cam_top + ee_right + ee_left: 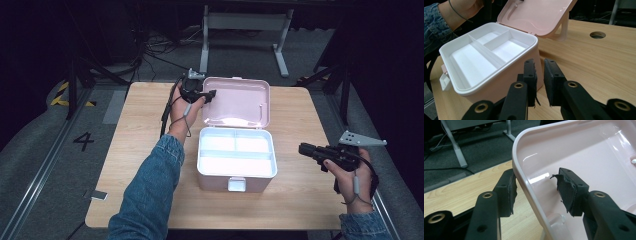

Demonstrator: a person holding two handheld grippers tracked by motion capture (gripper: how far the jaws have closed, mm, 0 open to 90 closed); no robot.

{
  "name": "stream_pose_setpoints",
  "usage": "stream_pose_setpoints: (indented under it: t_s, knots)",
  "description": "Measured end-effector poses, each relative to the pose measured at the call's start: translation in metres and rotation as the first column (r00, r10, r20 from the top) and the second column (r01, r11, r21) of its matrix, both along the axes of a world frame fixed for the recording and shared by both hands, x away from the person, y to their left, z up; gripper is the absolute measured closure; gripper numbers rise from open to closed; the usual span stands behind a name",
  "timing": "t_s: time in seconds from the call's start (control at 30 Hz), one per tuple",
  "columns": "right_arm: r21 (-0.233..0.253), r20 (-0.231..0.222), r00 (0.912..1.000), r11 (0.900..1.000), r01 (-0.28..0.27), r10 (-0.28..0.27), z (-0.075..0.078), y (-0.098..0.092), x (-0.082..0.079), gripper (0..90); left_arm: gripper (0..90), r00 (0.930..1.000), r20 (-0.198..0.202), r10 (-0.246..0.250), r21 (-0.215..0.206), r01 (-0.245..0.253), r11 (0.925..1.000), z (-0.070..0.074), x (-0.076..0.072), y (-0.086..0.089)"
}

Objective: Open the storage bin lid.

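Observation:
A pink box (260,183) stands mid-table with its lid (239,100) swung up and back. Inside sits a white divided tray (235,150) with nothing in its compartments. My left gripper (210,95) is at the lid's left edge. In the left gripper view the left gripper (536,182) is open and straddles the lid rim (524,182), one pad outside and one inside the lid (586,152). My right gripper (301,148) hovers right of the box. Its jaws (539,63) are nearly together with nothing between them, pointing at the box wall (506,85).
The wooden table (135,150) has bare room on both sides of the box. A white latch (236,184) sticks out of the box front. A round cable hole (597,34) lies in the tabletop beyond the lid. Stands and cables crowd the dark floor behind.

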State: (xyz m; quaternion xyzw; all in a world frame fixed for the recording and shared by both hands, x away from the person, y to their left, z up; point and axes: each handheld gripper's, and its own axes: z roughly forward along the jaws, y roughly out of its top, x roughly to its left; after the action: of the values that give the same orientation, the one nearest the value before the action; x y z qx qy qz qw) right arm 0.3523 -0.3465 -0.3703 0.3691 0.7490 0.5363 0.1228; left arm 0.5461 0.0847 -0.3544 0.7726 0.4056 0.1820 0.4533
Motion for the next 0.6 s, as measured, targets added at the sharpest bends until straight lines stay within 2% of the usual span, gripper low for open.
stream_pose_setpoints:
  t_s: [0.23, 0.4, 0.43, 0.47, 0.6]
  knots:
    - [-0.001, -0.005, 1.0000, 1.000, 0.002, -0.002, -0.001, 0.000, 0.001, 80.4, 50.7, 0.9994, -0.036, -0.004, -0.005, 0.004, 1.0000, -0.005, 0.004, 0.002]
    - [-0.003, -0.004, 1.0000, 1.000, 0.000, 0.000, -0.001, 0.000, 0.001, 80.3, 50.5, 0.9982, -0.060, -0.004, -0.023, 0.003, 0.9997, -0.010, 0.007, 0.003]
    - [-0.003, -0.007, 1.0000, 1.000, 0.001, -0.001, -0.002, 0.000, 0.001, 80.2, 50.2, 0.9980, -0.063, -0.008, -0.013, 0.007, 0.9999, -0.011, 0.008, 0.004]
    - [-0.003, -0.006, 1.0000, 1.000, 0.000, 0.000, -0.002, 0.000, 0.002, 80.2, 49.8, 0.9981, -0.062, -0.004, -0.020, 0.003, 0.9998, -0.012, 0.008, 0.003]
    - [-0.004, -0.010, 0.9999, 1.000, -0.002, 0.002, -0.002, 0.000, 0.002, 80.0, 48.9, 0.9975, -0.070, 0.000, 0.021, 0.002, 0.9998, -0.016, 0.010, 0.003]
